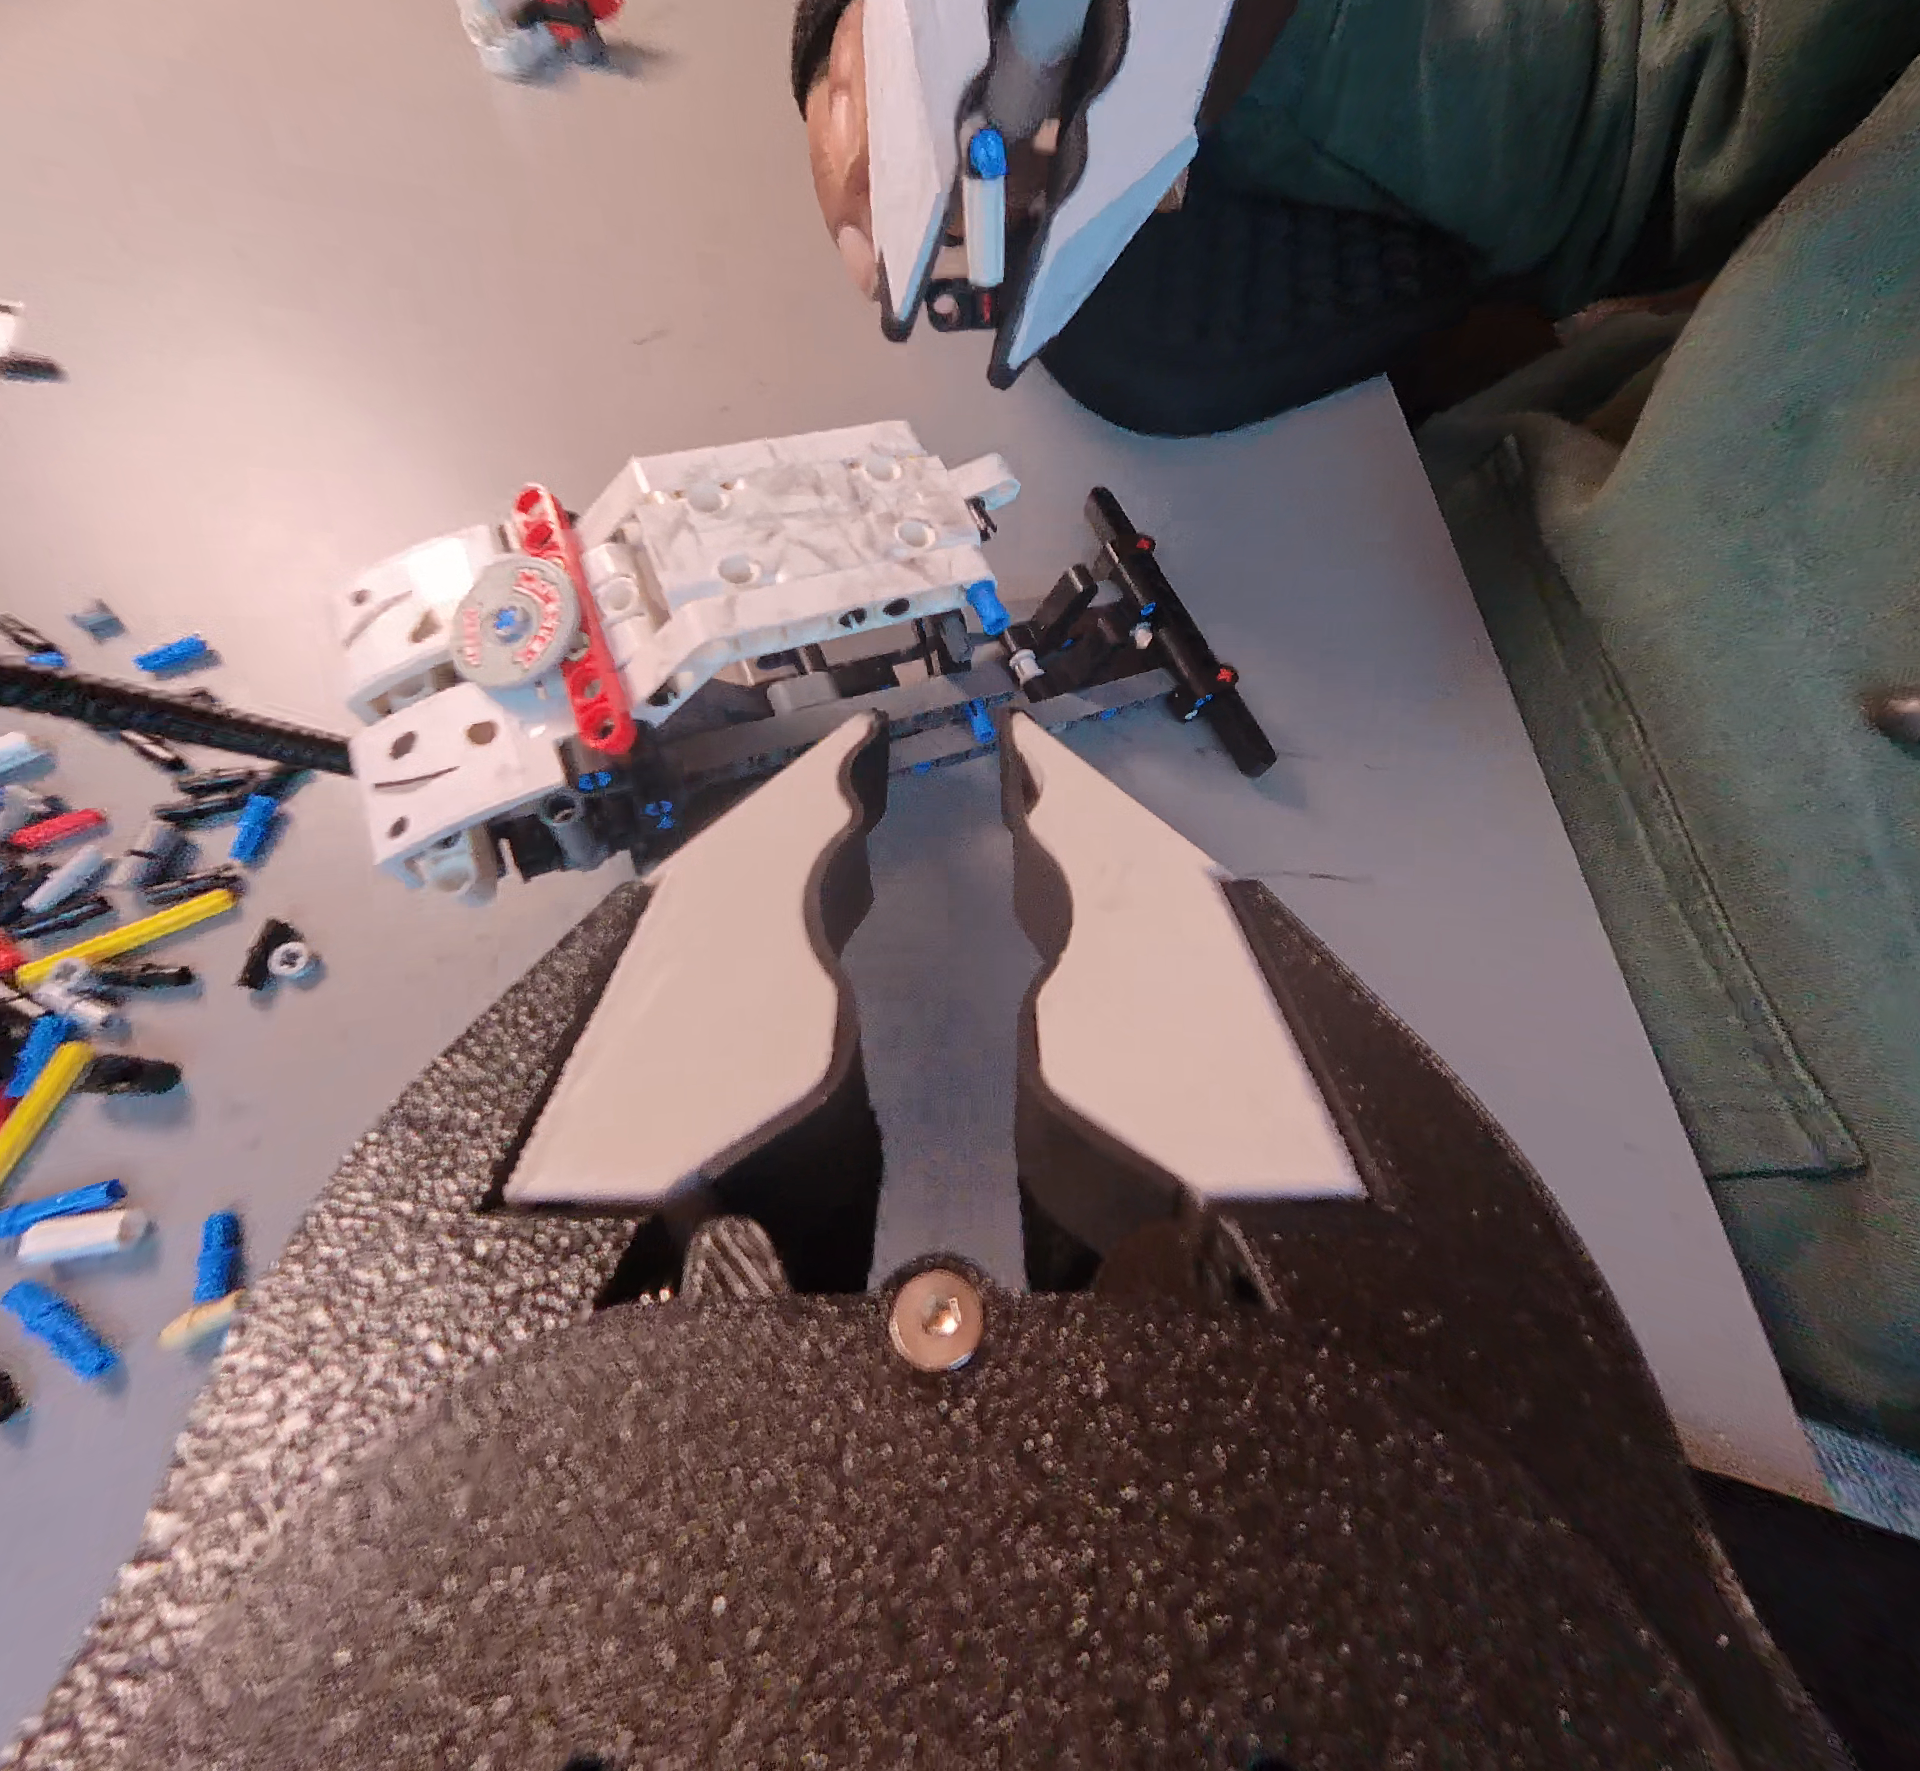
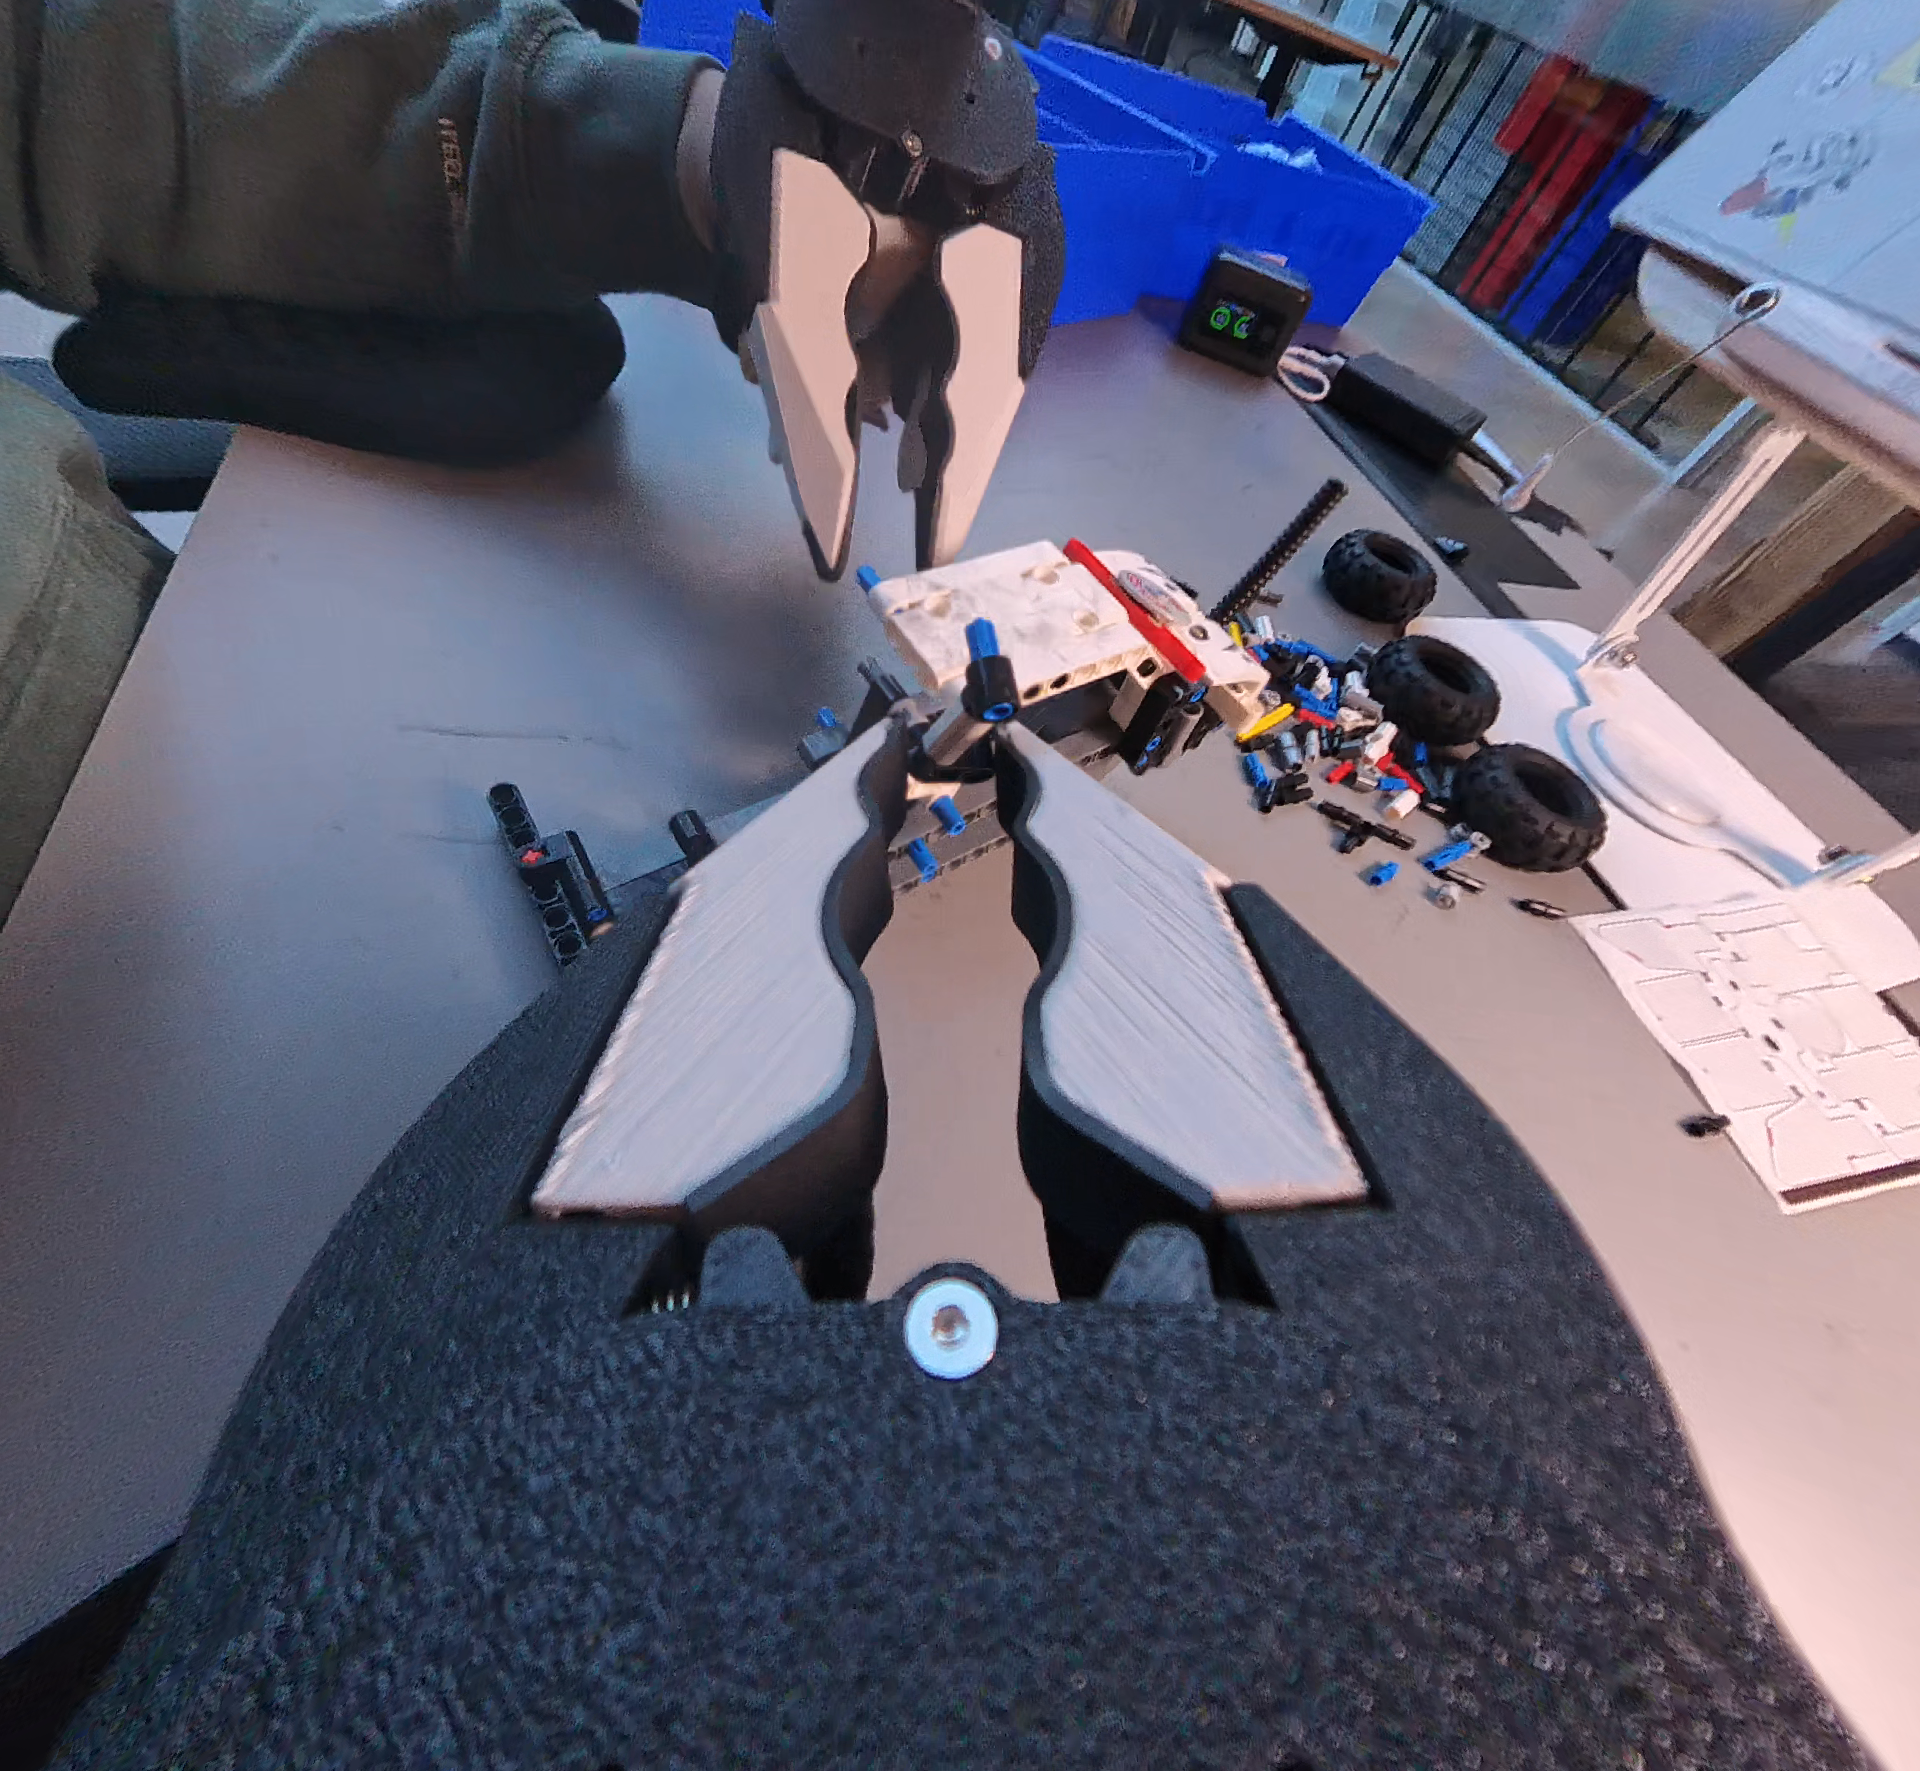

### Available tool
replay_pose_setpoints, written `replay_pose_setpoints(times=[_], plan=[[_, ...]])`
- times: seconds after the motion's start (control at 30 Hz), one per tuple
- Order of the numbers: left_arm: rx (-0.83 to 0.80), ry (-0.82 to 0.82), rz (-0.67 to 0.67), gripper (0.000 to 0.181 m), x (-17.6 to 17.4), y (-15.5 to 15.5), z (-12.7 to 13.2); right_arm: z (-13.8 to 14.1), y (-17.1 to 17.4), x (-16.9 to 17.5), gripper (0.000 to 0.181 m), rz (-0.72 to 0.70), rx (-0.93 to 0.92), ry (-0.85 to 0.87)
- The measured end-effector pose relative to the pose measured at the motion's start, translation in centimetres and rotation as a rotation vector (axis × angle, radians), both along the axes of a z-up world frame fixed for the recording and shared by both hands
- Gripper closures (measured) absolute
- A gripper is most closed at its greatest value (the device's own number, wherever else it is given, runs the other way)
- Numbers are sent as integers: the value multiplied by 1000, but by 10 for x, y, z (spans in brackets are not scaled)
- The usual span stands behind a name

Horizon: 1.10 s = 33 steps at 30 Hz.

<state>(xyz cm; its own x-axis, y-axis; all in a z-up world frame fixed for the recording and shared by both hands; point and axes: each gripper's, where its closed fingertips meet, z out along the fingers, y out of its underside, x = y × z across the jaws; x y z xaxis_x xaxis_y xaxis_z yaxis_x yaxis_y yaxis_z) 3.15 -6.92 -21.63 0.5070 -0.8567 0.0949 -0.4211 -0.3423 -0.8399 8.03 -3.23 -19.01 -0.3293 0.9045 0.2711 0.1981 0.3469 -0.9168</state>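
Above the toy truck [image 1: 727, 620], right hand-held gripper [image 1: 971, 319] grasps a small assembly [image 1: 982, 215]; left hand-held gripper [image 1: 940, 734] hovers spread.

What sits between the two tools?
Left wrist view: the white-and-black brick vehicle model lies between the left tool and the right tool, which grips a small grey cylinder piece.

The half-built model [image 2: 1049, 651] sat mid-table [image 2: 416, 641]; my loose parts [image 2: 1320, 734] and three tyres [image 2: 1434, 687] lay right of it, a bin [image 2: 1195, 194] behind it.
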Motion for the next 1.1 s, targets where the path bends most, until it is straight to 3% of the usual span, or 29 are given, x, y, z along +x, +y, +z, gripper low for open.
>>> replay_pose_setpoints(times=[0.13, 0.2, 0.37, 0.53, 0.67, 0.83, 0.97, 1.1], plan=[[159, -185, 84, 160, 0, -1, 59, 15, -8, -8, 166, -16, 80, 99], [240, -214, 118, 158, 8, 3, 73, 19, -15, -13, 166, -19, 99, 124], [325, -113, 94, 162, 41, 6, 65, 11, -23, -24, 165, -47, 172, 102], [347, -54, 97, 177, 47, 8, 56, 7, -27, -28, 166, -56, 221, 86], [360, -45, 98, 178, 48, 7, 58, 9, -28, -27, 166, -55, 214, 99], [332, -135, 45, 178, 51, -2, 67, 22, -42, -20, 159, 28, 80, 140], [322, -162, 5, 178, 56, -8, 66, 32, -48, -14, 175, 73, -7, 151], [325, -165, -12, 179, 58, -12, 69, 36, -51, -10, 176, 106, -46, 138]])
